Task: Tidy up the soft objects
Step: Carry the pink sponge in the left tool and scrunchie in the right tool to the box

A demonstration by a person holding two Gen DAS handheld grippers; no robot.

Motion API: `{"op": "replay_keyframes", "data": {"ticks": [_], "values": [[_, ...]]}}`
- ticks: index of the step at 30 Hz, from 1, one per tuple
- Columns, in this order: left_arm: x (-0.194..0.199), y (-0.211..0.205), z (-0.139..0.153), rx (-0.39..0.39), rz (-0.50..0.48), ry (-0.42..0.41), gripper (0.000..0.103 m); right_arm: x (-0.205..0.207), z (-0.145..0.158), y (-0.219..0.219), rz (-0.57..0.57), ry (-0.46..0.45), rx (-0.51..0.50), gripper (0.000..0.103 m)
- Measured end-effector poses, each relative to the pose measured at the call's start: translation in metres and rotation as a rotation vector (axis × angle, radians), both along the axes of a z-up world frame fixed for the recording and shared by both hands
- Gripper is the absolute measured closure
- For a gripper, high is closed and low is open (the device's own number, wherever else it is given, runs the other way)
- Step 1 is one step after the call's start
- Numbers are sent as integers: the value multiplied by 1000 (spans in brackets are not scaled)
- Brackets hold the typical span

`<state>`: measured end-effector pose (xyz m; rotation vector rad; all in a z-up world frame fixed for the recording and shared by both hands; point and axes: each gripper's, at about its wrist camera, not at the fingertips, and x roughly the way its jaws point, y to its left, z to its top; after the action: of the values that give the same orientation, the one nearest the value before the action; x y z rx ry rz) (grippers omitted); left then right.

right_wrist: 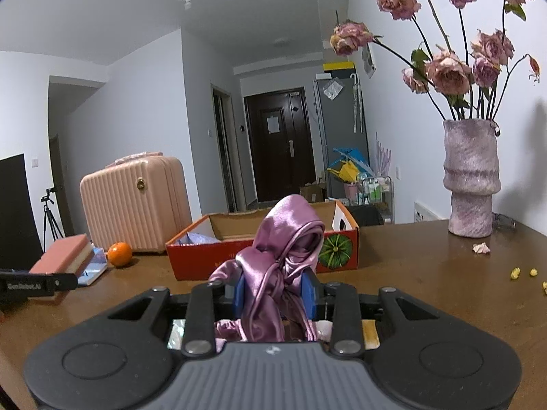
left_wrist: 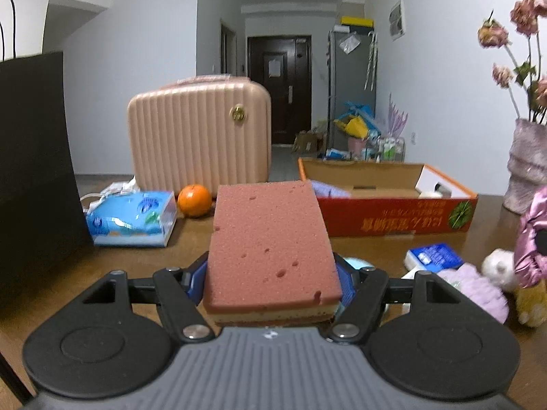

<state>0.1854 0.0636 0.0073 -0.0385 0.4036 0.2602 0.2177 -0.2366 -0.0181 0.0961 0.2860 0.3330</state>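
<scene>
The left gripper [left_wrist: 273, 276] is clamped on a layered sponge [left_wrist: 270, 242], its blue pads pressing the two long sides near the back end, so most of the pink slab sticks out forward and sits clear above the table [left_wrist: 191, 239]. The sponge looks light and springy: it will squash under the pads instead of slipping, but the free end could droop or wobble if swung fast, so a hold closer to its middle would likely carry it steadier. The right gripper [right_wrist: 277, 294] is squeezed nearly closed on a bunched purple satin cloth [right_wrist: 283, 249], whose hood-like fold rises above the pads while loose tails hang below. Satin is thin, limp and slick; it weighs almost nothing yet can slide out of a pinch, so gripping a thick knot of folds, as here, seems the safer way, and the dangling ends may drag or snag on a box edge. The open orange cardboard box [right_wrist: 259, 256] stands on the table just beyond both grippers, with something pale lilac already lying inside at its left end; it appears to be the likely place for soft things. A tissue pack [left_wrist: 131, 218], an orange [left_wrist: 194, 200] and a pink ribbed case [left_wrist: 200, 133] sit to the left, and fluffy lilac and white items [left_wrist: 478, 287] lie at the right of the left gripper's view.
</scene>
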Motion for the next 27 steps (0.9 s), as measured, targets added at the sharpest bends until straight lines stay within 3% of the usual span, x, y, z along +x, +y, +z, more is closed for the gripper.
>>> {"op": "replay_keyframes", "data": {"ticks": [27], "values": [[38, -26, 40, -30, -99, -116, 32, 31, 39, 36, -40, -118, 72, 71]]}}
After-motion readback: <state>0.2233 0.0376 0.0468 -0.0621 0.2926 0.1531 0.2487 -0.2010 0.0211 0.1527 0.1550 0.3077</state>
